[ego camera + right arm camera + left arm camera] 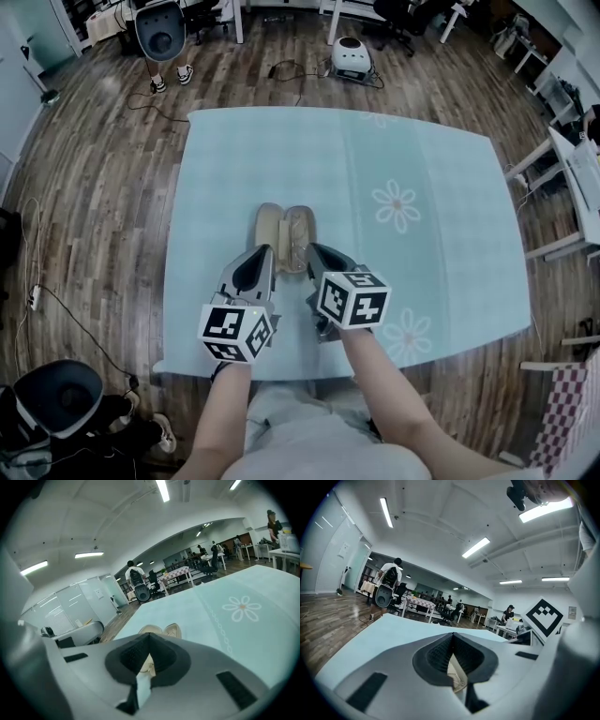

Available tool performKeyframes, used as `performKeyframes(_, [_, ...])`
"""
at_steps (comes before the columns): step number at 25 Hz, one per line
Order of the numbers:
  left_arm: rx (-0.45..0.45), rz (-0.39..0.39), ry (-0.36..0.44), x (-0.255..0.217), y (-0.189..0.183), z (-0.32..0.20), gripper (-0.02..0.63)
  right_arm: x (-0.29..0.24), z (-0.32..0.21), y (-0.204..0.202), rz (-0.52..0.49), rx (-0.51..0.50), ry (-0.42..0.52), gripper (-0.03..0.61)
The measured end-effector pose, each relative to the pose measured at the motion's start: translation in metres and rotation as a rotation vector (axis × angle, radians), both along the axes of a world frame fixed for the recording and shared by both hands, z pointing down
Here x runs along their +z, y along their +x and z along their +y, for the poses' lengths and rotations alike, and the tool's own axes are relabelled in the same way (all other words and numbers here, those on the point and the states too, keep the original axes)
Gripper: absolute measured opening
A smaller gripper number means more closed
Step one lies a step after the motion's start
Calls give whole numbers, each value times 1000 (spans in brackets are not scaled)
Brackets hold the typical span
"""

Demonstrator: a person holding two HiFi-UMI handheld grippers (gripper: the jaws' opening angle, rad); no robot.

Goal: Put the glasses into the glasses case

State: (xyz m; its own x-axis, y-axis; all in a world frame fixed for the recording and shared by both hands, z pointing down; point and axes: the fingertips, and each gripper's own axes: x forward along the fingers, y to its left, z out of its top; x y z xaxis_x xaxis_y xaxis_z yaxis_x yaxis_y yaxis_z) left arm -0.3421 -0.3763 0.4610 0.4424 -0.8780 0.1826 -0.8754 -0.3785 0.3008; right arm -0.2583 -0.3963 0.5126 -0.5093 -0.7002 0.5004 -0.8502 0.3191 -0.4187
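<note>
A beige glasses case (284, 232) lies open on the light blue tablecloth (422, 169), its two halves side by side. The right half holds something pale and textured that looks like the glasses (301, 240); the frame is hard to make out. My left gripper (263, 255) is at the case's near left end, its jaws together and nothing between them. My right gripper (315, 251) is at the near right end, also shut and empty. In the right gripper view the case (165, 630) lies just past the closed jaw tips (149, 636). The left gripper view shows a sliver of the case (457, 672) below the meeting tips (453, 636).
The cloth covers the whole table, with flower prints (397, 205) to the right. A person with an office chair (159, 36) stands beyond the far left corner. On the floor are a white device (352, 58) with a cable, and another chair (56, 398) at my near left.
</note>
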Motion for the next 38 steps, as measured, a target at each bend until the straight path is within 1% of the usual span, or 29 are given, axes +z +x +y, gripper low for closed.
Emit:
performKeyframes(9, [-76,-3,35,-17,17,24,8,-23,25,11,-28,-94,38,6])
performKeyframes(20, [-104,-32,83,-46,48,49,8,-64,50,34,-42,-205,127,5])
performKeyframes(23, [-113,-40,101,-53,53,56,8,-75,56,33,-29,-237,148,6])
performKeyframes(27, [-130,-64,142,-69,59,60,8,-96,62,37,4,-285,204,6])
performKeyframes(34, [-114,-95,206,-95,71,62,8,-125,66,49,-28,-293,291,6])
performKeyframes(38, [-103,-104,244,-109,73,59,6,-136,68,51,-22,-299,343,6])
